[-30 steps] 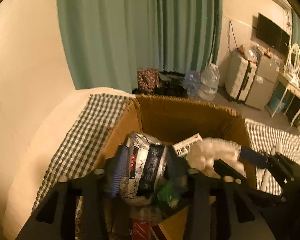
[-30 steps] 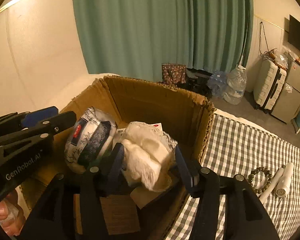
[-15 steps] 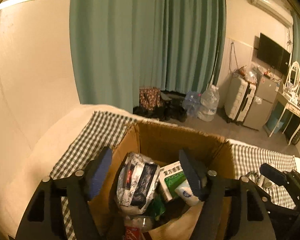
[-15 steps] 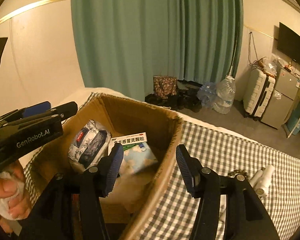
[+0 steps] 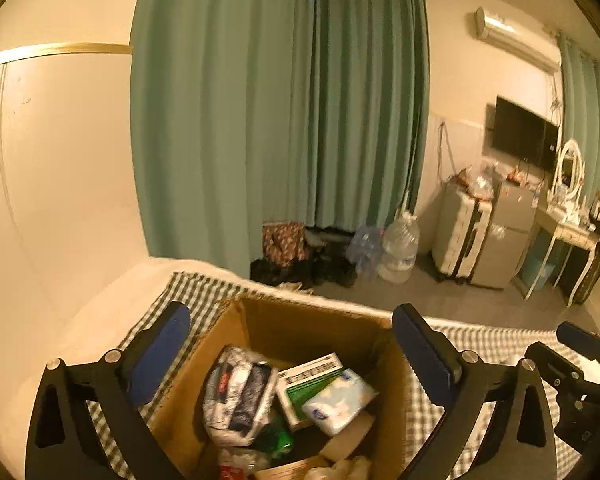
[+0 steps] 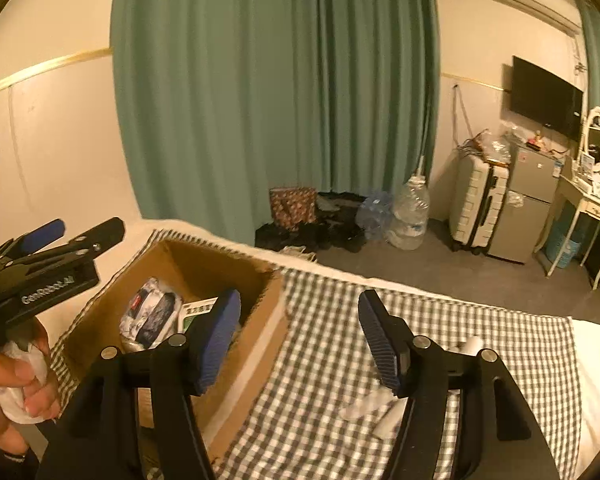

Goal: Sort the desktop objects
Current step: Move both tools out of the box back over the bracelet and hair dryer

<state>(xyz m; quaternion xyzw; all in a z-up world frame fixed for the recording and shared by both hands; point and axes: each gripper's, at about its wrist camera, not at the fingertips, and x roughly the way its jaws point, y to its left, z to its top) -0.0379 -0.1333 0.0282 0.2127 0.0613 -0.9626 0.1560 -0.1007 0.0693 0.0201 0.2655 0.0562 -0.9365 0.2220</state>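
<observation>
Left gripper (image 5: 290,344) hangs above the cardboard box (image 5: 300,320), jaws spread wide, just been opening, nothing between them. Right gripper (image 6: 300,340) sits over the checked cloth (image 6: 480,340) on the bed, right of the box; jaws part open, just been opening, empty.

In the box: a crinkled black-and-white packet (image 5: 238,392), a green-and-white carton (image 5: 310,380), a pale tissue pack (image 5: 338,398). Unsorted white pieces (image 6: 374,406) lie on the cloth near the right gripper, blurred.

Risks: the box looks full, so another drop may spill over the rim; a gripper could clip the box wall; soft bedding may tip it.

Writing: "GenRobot.AI" on the left gripper's body. Carton lettering unreadable.
</observation>
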